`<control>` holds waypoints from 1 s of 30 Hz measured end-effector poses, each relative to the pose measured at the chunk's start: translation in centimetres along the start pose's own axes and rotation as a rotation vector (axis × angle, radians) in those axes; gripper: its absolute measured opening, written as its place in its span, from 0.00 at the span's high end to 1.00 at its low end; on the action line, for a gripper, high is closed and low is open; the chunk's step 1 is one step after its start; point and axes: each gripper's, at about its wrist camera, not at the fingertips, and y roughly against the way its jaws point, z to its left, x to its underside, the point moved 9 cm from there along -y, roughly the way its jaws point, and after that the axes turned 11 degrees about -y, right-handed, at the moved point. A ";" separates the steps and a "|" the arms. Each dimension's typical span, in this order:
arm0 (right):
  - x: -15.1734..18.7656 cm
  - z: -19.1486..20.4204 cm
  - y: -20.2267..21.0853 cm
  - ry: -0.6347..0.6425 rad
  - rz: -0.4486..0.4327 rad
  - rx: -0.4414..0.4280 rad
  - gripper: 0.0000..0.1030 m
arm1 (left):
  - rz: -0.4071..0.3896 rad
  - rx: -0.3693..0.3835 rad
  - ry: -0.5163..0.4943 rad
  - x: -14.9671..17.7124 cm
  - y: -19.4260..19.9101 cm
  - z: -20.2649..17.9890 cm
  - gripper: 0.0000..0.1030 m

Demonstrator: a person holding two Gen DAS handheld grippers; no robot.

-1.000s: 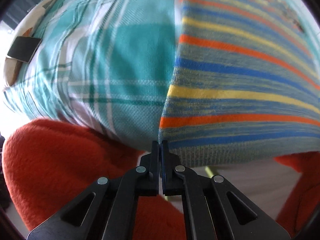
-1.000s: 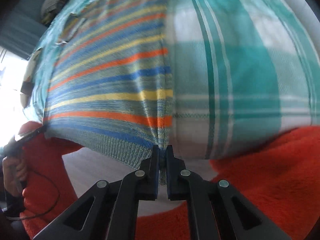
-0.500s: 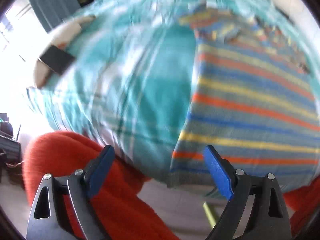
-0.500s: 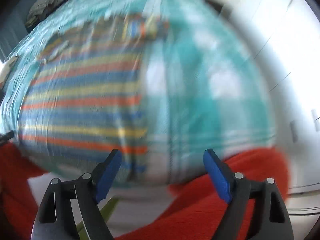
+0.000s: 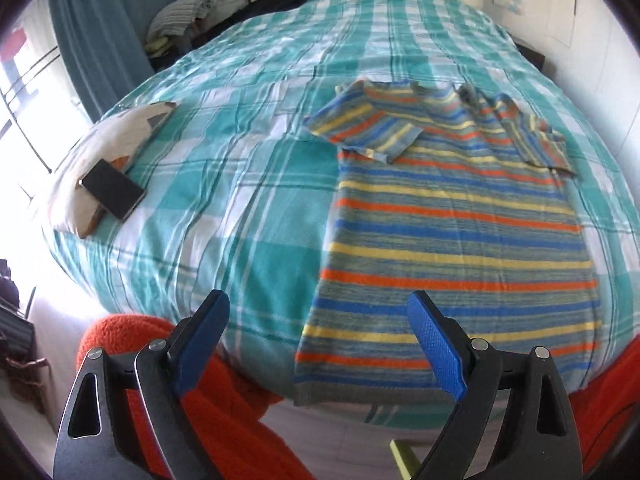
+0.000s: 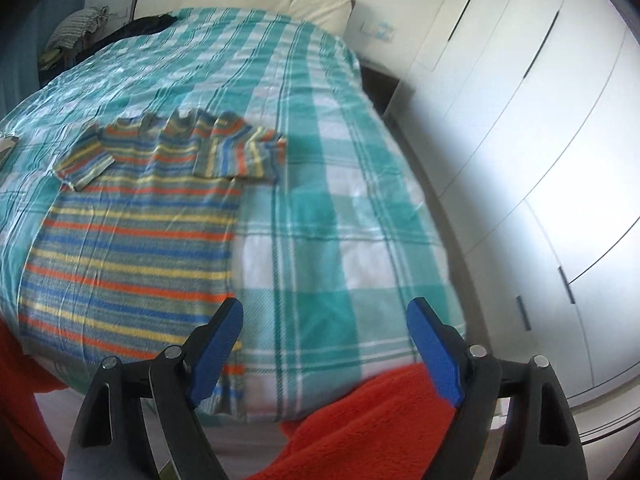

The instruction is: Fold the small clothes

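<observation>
Striped shirt [image 5: 456, 240] flat on bed [image 5: 240, 200], sleeves folded in. Left hand-held gripper [image 5: 320, 348] and right hand-held gripper [image 6: 324, 344] both spread wide, empty.

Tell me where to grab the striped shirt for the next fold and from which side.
Probably take the striped shirt at its hem corners, coming from the foot of the bed. The hem hangs over that edge nearest both open tools, so fingers can slip under it; both sleeves are already folded in.
</observation>
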 end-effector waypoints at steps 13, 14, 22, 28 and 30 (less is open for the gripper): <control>-3.4 -0.2 2.4 0.059 -0.111 0.076 0.19 | -0.006 -0.015 0.015 0.1 0.3 0.5 0.11; -3.6 -0.1 2.5 0.062 -0.117 0.074 0.19 | -0.006 -0.015 0.013 0.2 0.3 0.4 0.11; -4.5 0.3 3.3 0.073 -0.142 0.074 0.19 | -0.008 -0.014 0.017 0.1 0.3 0.3 0.11; -4.9 0.2 3.1 0.029 -0.176 0.016 0.15 | 0.003 -0.012 0.009 0.3 0.0 0.1 0.11; -4.8 0.9 2.1 0.004 -0.213 -0.104 0.01 | 0.005 -0.012 0.006 0.5 -0.4 0.1 0.11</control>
